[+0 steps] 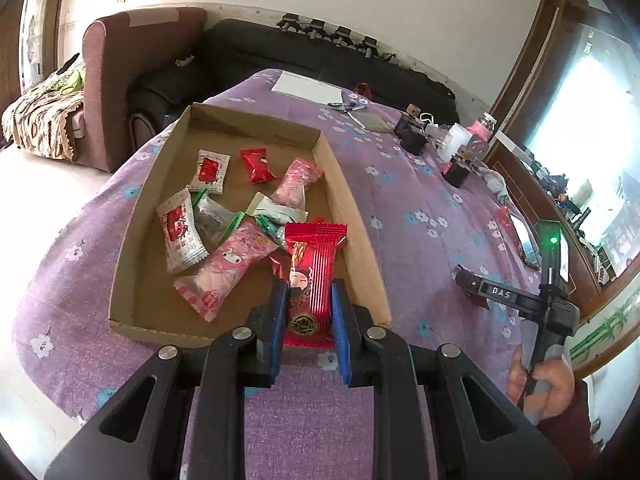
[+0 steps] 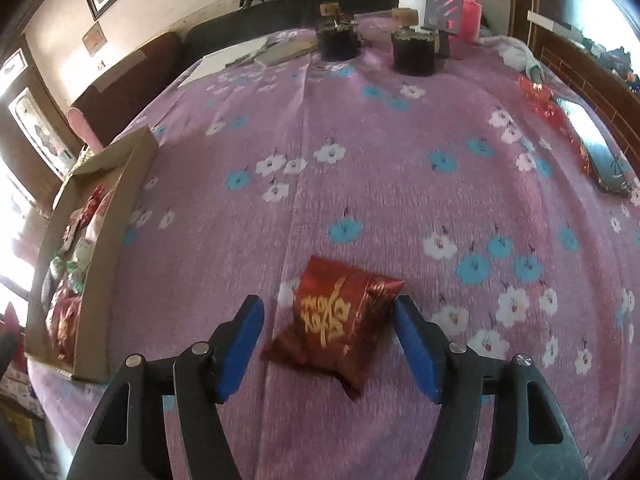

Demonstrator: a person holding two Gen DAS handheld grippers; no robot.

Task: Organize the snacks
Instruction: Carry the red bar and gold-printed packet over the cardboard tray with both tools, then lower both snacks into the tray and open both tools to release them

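Note:
My left gripper (image 1: pixel 308 292) is shut on a red striped snack packet (image 1: pixel 310 280) with a cartoon face, held over the near end of the cardboard tray (image 1: pixel 362 256). The tray holds several snacks: pink packets (image 1: pixel 228 268), white-and-red packets (image 1: pixel 180 232), a small red packet (image 1: pixel 258 165). In the right wrist view my right gripper (image 2: pixel 330 314) is open around a dark red packet with gold writing (image 2: pixel 340 324) lying on the purple cloth; its fingers stand apart from it on both sides. The tray also shows at the left of the right wrist view (image 2: pixel 116 216). The right gripper shows from the side in the left wrist view (image 1: pixel 500 292).
The purple flowered cloth (image 2: pixel 360 140) covers the table. At the far end stand two dark jars (image 2: pixel 414 52), a pink bottle (image 2: pixel 464 4), papers (image 2: pixel 228 60) and a pen. A red foil wrapper (image 2: pixel 540 100) and a phone (image 2: pixel 596 148) lie at the right edge. Sofas stand behind.

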